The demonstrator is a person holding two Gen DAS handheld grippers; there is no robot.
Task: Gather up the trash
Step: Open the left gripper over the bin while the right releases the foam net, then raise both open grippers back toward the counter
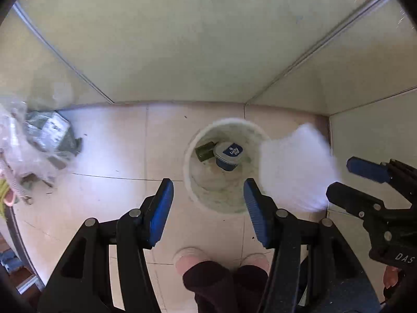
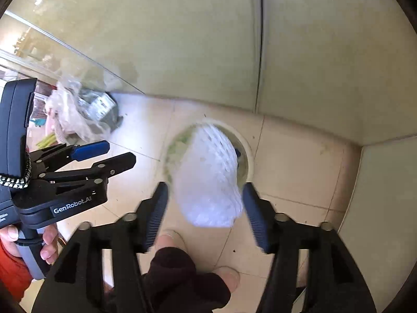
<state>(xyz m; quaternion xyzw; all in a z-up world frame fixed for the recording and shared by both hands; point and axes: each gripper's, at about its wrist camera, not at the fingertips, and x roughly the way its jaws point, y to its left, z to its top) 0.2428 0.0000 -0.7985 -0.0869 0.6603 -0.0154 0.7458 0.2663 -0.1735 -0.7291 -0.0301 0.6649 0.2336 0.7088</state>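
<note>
The white bucket (image 1: 226, 167) stands on the tiled floor (image 1: 125, 156) near the corner of the walls. Only the left wrist view looks into it: a dark blue cup (image 1: 228, 155) and a small olive packet (image 1: 204, 151) lie at the bottom. In the right wrist view a white foam net (image 2: 208, 177) covers most of the bucket's mouth. It hangs blurred between the blue pads of the right tool (image 2: 206, 208), whose jaws stand apart and do not press on it. The left tool (image 1: 208, 208) is also spread, with nothing between its 2 fingers. At the left, a clear plastic bag (image 2: 78, 112) of rubbish lies on the floor against the glass. The person's 2 slippers (image 1: 190, 258) show below.
</note>
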